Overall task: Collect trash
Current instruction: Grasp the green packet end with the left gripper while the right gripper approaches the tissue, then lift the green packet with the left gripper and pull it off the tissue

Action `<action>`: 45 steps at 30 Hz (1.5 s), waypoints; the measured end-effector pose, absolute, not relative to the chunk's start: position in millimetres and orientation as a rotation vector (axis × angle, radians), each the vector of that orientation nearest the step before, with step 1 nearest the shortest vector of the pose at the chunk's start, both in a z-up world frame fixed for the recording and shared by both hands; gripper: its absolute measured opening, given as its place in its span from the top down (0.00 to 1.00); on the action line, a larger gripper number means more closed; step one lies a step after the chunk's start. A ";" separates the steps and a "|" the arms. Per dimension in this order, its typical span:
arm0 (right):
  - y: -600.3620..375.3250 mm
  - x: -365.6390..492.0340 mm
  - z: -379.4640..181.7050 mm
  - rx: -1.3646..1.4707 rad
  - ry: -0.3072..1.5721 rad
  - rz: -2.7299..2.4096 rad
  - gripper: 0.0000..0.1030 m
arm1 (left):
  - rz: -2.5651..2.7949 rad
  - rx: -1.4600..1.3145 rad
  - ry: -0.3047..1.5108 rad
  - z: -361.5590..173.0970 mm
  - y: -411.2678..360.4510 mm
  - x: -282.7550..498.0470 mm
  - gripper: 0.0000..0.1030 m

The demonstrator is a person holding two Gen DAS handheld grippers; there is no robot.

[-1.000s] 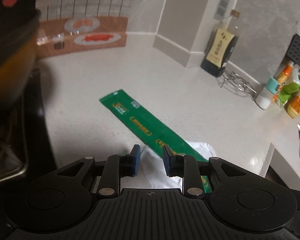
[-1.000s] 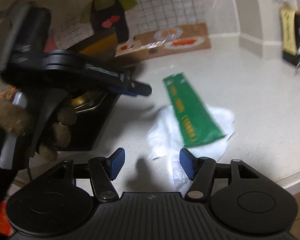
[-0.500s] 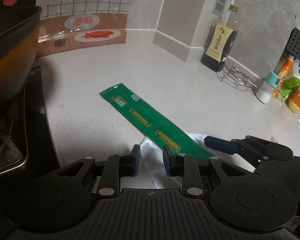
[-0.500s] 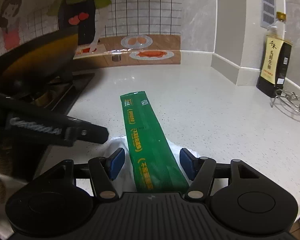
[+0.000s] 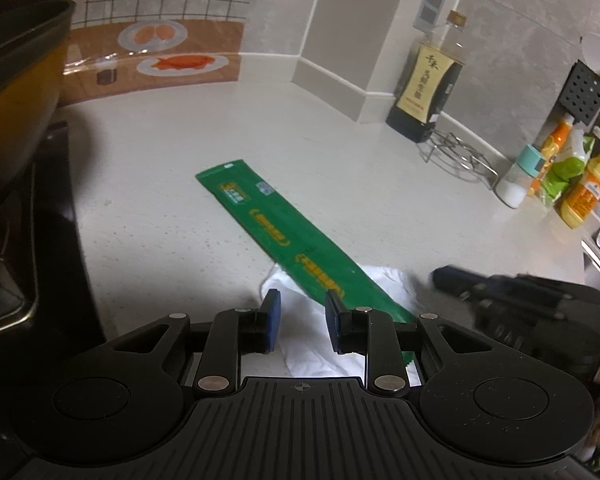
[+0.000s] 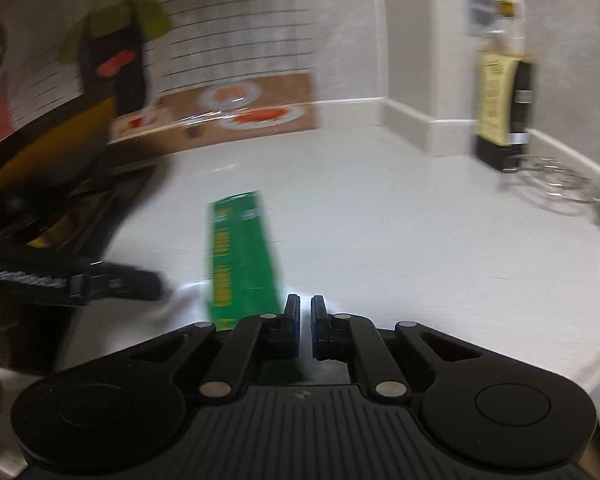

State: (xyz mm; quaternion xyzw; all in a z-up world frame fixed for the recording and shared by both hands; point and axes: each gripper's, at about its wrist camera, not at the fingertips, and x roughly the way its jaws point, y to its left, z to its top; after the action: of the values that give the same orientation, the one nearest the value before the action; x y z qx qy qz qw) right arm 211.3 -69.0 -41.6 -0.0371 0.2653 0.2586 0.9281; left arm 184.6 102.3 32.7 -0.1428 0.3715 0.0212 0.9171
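Nearest the left wrist camera, the left gripper (image 5: 298,312) hangs with its blue pads apart, released, over a crumpled white plastic bag (image 5: 320,344) lying flat on the pale speckled countertop (image 5: 340,152); nothing is pinched. Across the bag, running toward eleven o'clock, lies the long flat green printed wrapper (image 5: 284,240), its near end on the plastic. At three o'clock the right gripper (image 5: 444,278) shows blurred; in its own view (image 6: 305,312) its jaws are clenched nearly together, and no material shows between them, with the wrapper (image 6: 240,256) just at ten o'clock. Farther off stands a dark soy-sauce bottle (image 5: 428,92). The step looks like pickup of the trash; next, the left pads likely must drop and close on the bag.
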 end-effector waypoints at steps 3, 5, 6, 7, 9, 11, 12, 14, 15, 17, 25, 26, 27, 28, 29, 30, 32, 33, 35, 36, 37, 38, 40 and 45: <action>-86.2 217.5 -44.4 -0.062 0.547 0.489 0.94 | 0.033 -0.298 0.769 30.9 99.1 187.9 0.73; -91.2 217.7 -46.7 -0.038 0.563 0.537 0.93 | 0.032 -0.309 0.763 31.2 100.2 190.5 0.73; -89.5 215.2 -47.6 -0.035 0.569 0.569 0.92 | 0.035 -0.317 0.761 31.6 101.3 192.0 0.73; -85.2 212.5 -48.4 -0.041 0.572 0.603 0.91 | 0.041 -0.331 0.758 32.5 102.6 194.1 0.73; -73.5 205.4 -48.2 -0.058 0.563 0.651 0.78 | 0.050 -0.349 0.760 34.1 104.4 199.0 0.73; -63.0 196.5 -48.9 -0.069 0.552 0.694 0.58 | 0.056 -0.356 0.772 35.1 103.9 206.0 0.73; -57.6 191.8 -50.1 -0.074 0.548 0.705 0.48 | 0.052 -0.352 0.783 35.4 102.0 210.6 0.73; -47.1 185.4 -54.3 -0.091 0.555 0.724 0.47 | 0.042 -0.336 0.809 34.9 95.9 223.0 0.73; -43.1 183.0 -56.4 -0.094 0.564 0.731 0.47 | 0.042 -0.321 0.822 34.5 91.1 230.1 0.73; -37.0 179.2 -61.0 -0.091 0.573 0.729 0.46 | 0.056 -0.250 0.848 33.2 78.2 242.8 0.73; -55.1 166.4 -62.0 -0.102 0.520 0.618 0.46 | 0.120 0.171 0.886 16.0 28.0 265.4 0.70; -60.4 165.8 -61.5 -0.098 0.512 0.596 0.46 | 0.130 0.205 0.882 14.8 26.0 266.1 0.69; -64.8 165.2 -61.0 -0.097 0.502 0.571 0.46 | 0.144 0.249 0.874 13.9 23.5 266.3 0.69; -69.9 164.5 -60.8 -0.097 0.490 0.544 0.45 | 0.156 0.286 0.867 13.9 22.4 266.9 0.69; -74.9 164.1 -60.8 -0.098 0.482 0.524 0.44 | 0.178 0.331 0.857 13.3 20.7 267.0 0.69; -79.3 164.0 -61.2 -0.099 0.477 0.509 0.43 | 0.205 0.374 0.848 12.8 20.1 267.3 0.69; -90.8 166.2 -62.7 -0.083 0.478 0.491 0.42 | 0.226 0.379 0.859 14.0 24.7 270.7 0.69; -96.0 168.1 -63.4 -0.069 0.482 0.488 0.42 | 0.226 0.349 0.876 14.5 29.9 273.0 0.69; -107.3 171.0 -65.4 -0.036 0.490 0.482 0.41 | 0.226 0.251 0.912 15.7 43.4 278.2 0.69; -112.5 172.3 -66.4 -0.020 0.494 0.481 0.41 | 0.232 0.184 0.926 16.4 52.5 280.4 0.69; -116.5 173.5 -67.2 -0.007 0.498 0.481 0.41 | 0.234 0.126 0.932 17.4 59.0 281.6 0.70; -121.1 174.9 -68.1 0.008 0.500 0.480 0.41 | 0.233 0.061 0.936 17.9 65.2 283.2 0.72; -130.4 175.5 -69.3 0.035 0.500 0.475 0.40 | 0.233 -0.101 0.947 21.7 80.3 283.5 0.72; -157.7 179.8 -70.6 0.110 0.489 0.441 0.38 | 0.206 -0.336 0.956 33.1 88.7 283.6 0.72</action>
State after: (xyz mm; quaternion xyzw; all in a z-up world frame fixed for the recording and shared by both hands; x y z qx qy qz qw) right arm 179.8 -157.7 -70.6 0.0542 0.2399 0.2166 0.9448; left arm 283.6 88.7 33.1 -0.1605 0.4570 0.0983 0.8693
